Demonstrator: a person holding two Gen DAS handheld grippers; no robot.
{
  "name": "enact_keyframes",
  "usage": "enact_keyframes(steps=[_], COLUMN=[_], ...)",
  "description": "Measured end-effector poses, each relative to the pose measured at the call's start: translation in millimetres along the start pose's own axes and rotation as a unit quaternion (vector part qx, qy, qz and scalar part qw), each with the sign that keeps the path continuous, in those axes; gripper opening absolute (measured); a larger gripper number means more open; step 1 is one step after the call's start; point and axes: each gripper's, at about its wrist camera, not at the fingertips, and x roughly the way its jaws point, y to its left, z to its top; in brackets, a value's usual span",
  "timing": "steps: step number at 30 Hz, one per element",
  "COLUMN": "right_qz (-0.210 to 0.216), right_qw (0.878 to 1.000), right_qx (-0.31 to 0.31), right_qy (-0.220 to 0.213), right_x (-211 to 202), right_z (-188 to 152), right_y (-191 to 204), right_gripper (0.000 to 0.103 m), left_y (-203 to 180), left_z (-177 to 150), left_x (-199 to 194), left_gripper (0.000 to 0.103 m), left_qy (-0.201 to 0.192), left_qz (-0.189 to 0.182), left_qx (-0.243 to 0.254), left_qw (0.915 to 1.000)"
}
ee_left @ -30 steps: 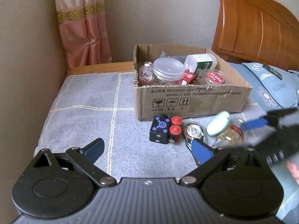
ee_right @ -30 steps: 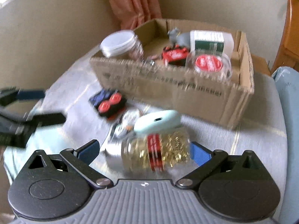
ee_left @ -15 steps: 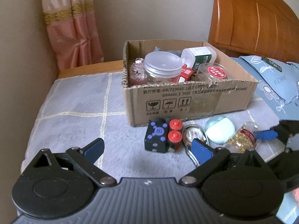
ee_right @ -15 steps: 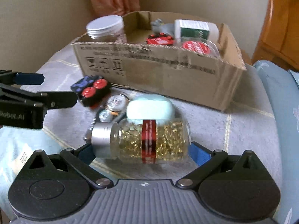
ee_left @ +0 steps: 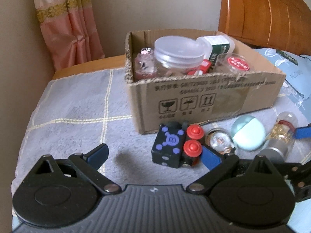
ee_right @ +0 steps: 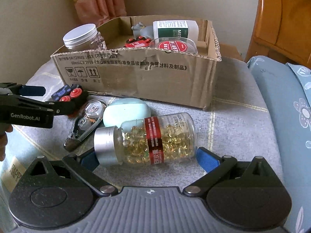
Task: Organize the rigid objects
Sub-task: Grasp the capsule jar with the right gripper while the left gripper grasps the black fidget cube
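A clear capsule bottle (ee_right: 155, 139) lies on its side on the cloth, filled with glossy golden softgels, banded by a red label and capped in brushed silver. The right gripper (ee_right: 144, 158) straddles it with its blue-padded jaws spread wide, one at the cap end and one past the base; whether the pads touch the glass cannot be told. Just behind the bottle, touching it, rests a smooth mint-green oval case (ee_right: 126, 110), and beside that a clear plastic correction-tape dispenser (ee_right: 87, 122). Further left sits a black cube (ee_left: 169, 147) with purple dots and red round buttons, close to the left gripper (ee_left: 153, 154), which is released and grasps nothing. Behind them stands a corrugated cardboard box (ee_right: 136, 77) with torn edges, holding jars and bottles. Everything rests on a grey woven blanket (ee_left: 77, 106) crossed by pale yellow lines. A pink curtain (ee_left: 68, 23), beige wall and wooden headboard (ee_left: 262, 9) frame the room.
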Motion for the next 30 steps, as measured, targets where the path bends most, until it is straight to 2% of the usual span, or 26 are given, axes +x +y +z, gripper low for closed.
enact_keyframes(steps=[6,15,20,28,30], right_qz=[-0.003,-0.016,-0.014,-0.014,-0.014], right_qw=[1.0,0.999,0.999,0.999,0.999], right_qx=[-0.008,-0.033,-0.034,-0.034,-0.035], right_qy=[-0.005,-0.012,-0.015,-0.016,-0.016], right_x=[1,3,2,2,2], right_z=[0,-2,-3,-5,-5], right_y=[2,7,6,6,6], right_gripper=[0.103,0.103,0.103,0.103,0.103], left_y=[0,-1,-1,-9,-10], left_z=[-1,-1,2,4,4], left_x=[9,14,16,8,7], left_gripper=[0.099,0.102,0.098,0.057,0.052], left_qy=[0.017,0.004,0.0,-0.012,-0.012], left_qz=[-0.023,-0.034,-0.049,-0.082,-0.085], left_qx=[0.023,0.028,0.042,0.074,0.075], left_qw=[0.9993,0.999,0.9979,0.9938,0.9935])
